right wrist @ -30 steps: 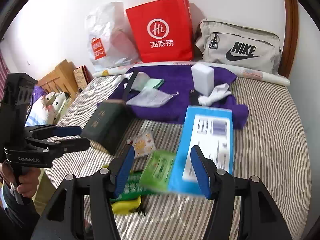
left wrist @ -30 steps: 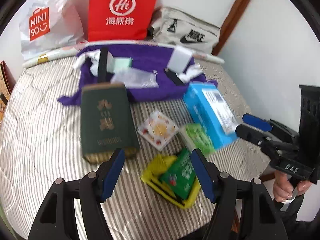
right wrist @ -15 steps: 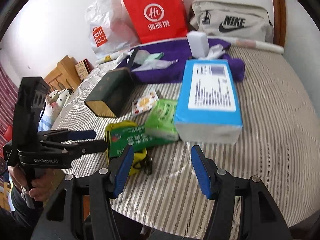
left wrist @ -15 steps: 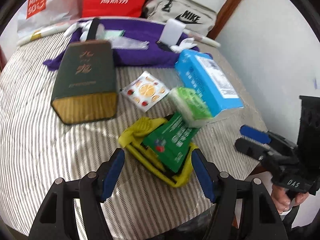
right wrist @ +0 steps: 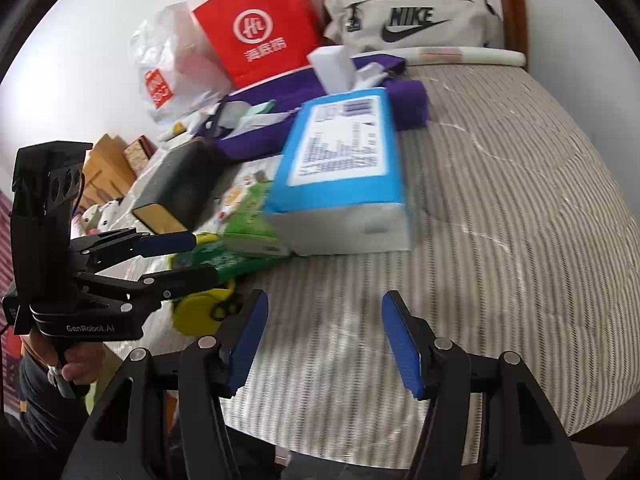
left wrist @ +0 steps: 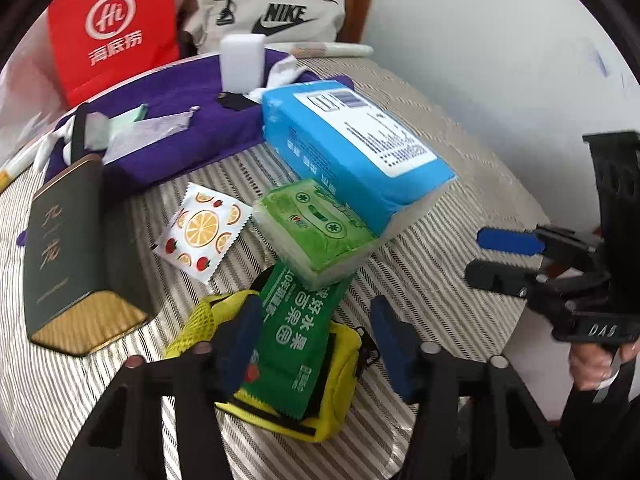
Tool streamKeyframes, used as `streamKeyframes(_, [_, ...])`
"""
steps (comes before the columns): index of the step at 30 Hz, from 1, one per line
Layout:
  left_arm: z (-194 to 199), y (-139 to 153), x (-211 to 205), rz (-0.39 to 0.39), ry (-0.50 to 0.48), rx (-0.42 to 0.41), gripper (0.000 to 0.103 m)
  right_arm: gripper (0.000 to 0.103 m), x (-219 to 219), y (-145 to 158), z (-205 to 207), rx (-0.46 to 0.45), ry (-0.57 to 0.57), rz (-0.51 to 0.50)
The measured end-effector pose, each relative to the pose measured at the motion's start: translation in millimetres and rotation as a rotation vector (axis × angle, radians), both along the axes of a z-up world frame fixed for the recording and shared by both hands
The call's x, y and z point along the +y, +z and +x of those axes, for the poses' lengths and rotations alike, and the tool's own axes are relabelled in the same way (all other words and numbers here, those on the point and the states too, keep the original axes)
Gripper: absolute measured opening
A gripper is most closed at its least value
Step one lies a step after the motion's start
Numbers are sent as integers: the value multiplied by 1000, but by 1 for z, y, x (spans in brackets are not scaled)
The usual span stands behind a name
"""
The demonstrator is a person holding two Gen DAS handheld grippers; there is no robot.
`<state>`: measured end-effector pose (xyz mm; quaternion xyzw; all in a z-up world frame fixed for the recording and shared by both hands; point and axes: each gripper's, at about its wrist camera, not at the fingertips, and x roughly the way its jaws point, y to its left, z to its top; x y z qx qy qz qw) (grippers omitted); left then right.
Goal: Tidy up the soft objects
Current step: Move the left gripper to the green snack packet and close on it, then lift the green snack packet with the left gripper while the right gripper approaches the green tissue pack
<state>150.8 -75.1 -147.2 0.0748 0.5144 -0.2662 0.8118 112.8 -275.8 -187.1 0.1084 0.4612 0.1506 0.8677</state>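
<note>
A yellow pouch (left wrist: 340, 364) lies near the front edge of the striped bed with a dark green packet (left wrist: 298, 340) on top of it. My left gripper (left wrist: 316, 344) is open, its blue pads on either side of the packet and pouch. Behind lie a light green tissue pack (left wrist: 316, 228) and a blue tissue pack (left wrist: 352, 144). My right gripper (right wrist: 322, 340) is open and empty over bare bed, in front of the blue tissue pack (right wrist: 340, 164). It also shows at the right of the left wrist view (left wrist: 504, 256).
A dark green box (left wrist: 68, 248), an orange-print sachet (left wrist: 202, 228) and a purple cloth (left wrist: 176, 108) with small items lie further back. A red bag (left wrist: 112, 28) and a Nike bag (left wrist: 268, 12) stand against the wall. The bed edge (right wrist: 400, 436) is close.
Both grippers have moved forward and down toward the bed. My left gripper now straddles the green packet and yellow pouch. Both stayed open.
</note>
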Motion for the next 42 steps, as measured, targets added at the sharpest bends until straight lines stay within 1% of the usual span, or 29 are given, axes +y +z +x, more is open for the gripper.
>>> streamKeyframes(4, [9,-2,-3,12,-17,6,50,59,-6,-5,4,9,-8,9])
streamKeyframes(7, [13,-8,-8,53,-68,34,50,59,-5,-8,4,17,-1,12])
streamKeyframes(11, [8,-13,-16,113,-134,14,50,59,0,-10,3,19,15,-8])
streamKeyframes(13, [6,-16,-20,133,-153,6,53,59,1,-11,3,15,21,-16])
streamKeyframes(16, [9,-21,-24,138,-159,11,56,59,2,-12,4,24,24,-6])
streamKeyframes(19, [7,-23,-32,185,-171,-13,56,59,3,-13,3,26,27,-14])
streamKeyframes(21, [6,-24,-35,201,-175,-26,56,59,2,-12,3,25,25,-17])
streamKeyframes(23, [6,-23,-34,196,-169,-30,53,59,0,-12,2,27,20,-14])
streamKeyframes(24, [7,-22,-32,182,-158,-25,50,59,0,-11,2,27,17,-13])
streamKeyframes(26, [9,-18,-26,157,-137,-15,40,59,-2,-11,2,27,12,-13])
streamKeyframes(27, [9,-16,-24,157,-128,-18,37,59,-2,-11,2,28,11,-13])
streamKeyframes(29, [8,-11,-20,147,-124,-24,35,59,-1,-11,1,30,13,-19])
streamKeyframes(32, [4,-6,-14,158,-117,-37,34,59,2,-11,-1,30,20,-25])
streamKeyframes(37, [-5,7,0,111,-91,-35,34,59,7,-10,-3,32,30,-32])
streamKeyframes(40, [-11,9,13,121,-57,-38,34,59,10,-8,-4,27,40,-34])
streamKeyframes(42, [-15,10,23,113,-38,-39,34,59,12,-7,-5,24,46,-32])
